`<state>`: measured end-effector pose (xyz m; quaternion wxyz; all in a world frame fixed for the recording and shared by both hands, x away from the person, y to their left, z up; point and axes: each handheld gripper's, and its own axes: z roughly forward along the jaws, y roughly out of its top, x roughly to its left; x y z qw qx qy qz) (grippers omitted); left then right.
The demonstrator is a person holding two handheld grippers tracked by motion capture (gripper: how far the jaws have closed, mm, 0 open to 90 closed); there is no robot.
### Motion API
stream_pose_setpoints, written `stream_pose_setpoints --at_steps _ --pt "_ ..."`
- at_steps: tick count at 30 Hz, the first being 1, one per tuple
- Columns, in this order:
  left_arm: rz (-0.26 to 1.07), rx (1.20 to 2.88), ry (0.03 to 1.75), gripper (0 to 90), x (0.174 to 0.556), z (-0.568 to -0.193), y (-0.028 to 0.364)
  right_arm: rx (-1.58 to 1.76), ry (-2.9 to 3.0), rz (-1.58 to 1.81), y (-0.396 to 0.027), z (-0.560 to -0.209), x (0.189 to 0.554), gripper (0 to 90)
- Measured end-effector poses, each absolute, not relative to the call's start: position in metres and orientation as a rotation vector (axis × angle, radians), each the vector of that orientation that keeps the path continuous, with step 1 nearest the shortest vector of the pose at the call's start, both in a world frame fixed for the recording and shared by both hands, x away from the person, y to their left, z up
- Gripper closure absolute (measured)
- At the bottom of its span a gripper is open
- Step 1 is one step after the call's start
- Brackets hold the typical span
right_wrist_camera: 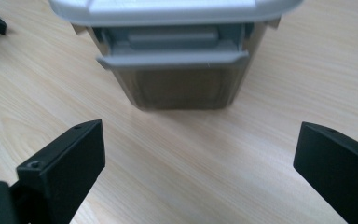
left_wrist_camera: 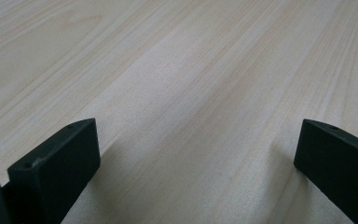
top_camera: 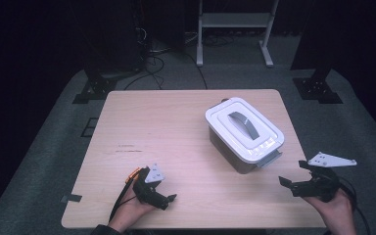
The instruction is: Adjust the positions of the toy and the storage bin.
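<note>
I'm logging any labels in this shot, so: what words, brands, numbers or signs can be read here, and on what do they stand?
No text can be read in these pictures.
Table: a faint dark mark at, too small and blurred to read or even to tell as writing.
Lidded box: white lid, grey handle and latch show no label.
Left gripper and right gripper: no marking can be made out.

Bare table (top_camera: 166,127) lies open left of the lidded storage box (top_camera: 244,133), the one obstacle, just ahead of the right gripper (top_camera: 293,182).
</note>
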<state>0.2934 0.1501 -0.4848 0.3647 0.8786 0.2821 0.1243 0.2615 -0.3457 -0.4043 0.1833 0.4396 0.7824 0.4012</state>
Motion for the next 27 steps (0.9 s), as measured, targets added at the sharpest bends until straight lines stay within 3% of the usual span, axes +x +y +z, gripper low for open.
stream_pose_setpoints --at_steps 4,6,12,16,17,22,27 --pt "0.320 2.260 0.726 0.0 0.293 -0.485 0.150 1.225 2.205 1.148 -0.341 -0.393 0.262 1.8" --pt "0.320 2.260 0.725 0.0 0.293 -0.485 0.150 1.214 2.210 1.169 -0.339 -0.388 0.263 7.1" --pt "0.320 2.260 0.725 0.0 0.293 -0.485 0.150 1.172 2.214 1.265 -0.333 -0.370 0.266 35.3" --pt "0.320 2.260 0.725 0.0 0.293 -0.485 0.150 1.120 2.217 1.280 -0.324 -0.359 0.272 61.7" --pt "0.320 2.260 0.725 0.0 0.293 -0.485 0.150 1.120 2.217 1.280 -0.324 -0.359 0.272 61.7" --pt "0.320 2.259 0.725 0.0 0.293 -0.485 0.150 1.068 2.255 1.272 -0.311 -0.351 0.280 86.7" --pt "0.320 2.259 0.725 0.0 0.293 -0.485 0.150 1.046 2.284 1.270 -0.297 -0.347 0.290 90.0"
